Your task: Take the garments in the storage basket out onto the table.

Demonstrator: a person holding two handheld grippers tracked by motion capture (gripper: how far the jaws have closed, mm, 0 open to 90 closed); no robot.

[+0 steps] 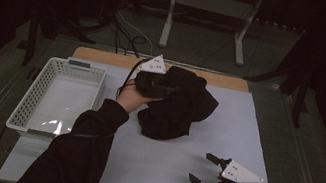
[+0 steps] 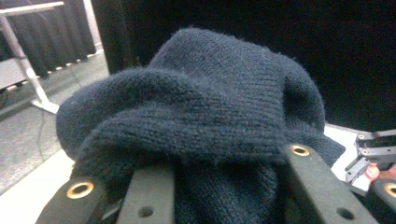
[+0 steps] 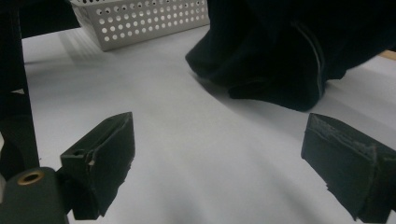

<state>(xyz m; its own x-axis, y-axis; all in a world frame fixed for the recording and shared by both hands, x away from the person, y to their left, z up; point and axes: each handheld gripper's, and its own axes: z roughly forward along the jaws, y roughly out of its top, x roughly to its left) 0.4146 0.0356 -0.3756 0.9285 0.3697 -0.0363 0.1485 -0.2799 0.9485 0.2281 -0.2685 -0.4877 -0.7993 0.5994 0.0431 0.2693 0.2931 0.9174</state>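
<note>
Clamping a bunched fold of the dark knitted garment [image 1: 176, 106], left gripper [image 1: 159, 88] above the table [image 1: 147, 170], right gripper [image 1: 210, 173] resting wide open with nothing between its jaws, white basket [image 1: 43, 96] at left

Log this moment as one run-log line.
left gripper: shut on dark garment | right gripper: open, idle over table | basket: empty

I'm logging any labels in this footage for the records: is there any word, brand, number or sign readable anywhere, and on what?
None can be read.
The dark knit garment in the left claw shows plain fabric, no tag or print.
The white perforated basket carries no label.
The grey three-cornered plate on the right claw bears small dots, not characters.
The white table sheet is blank.
</note>
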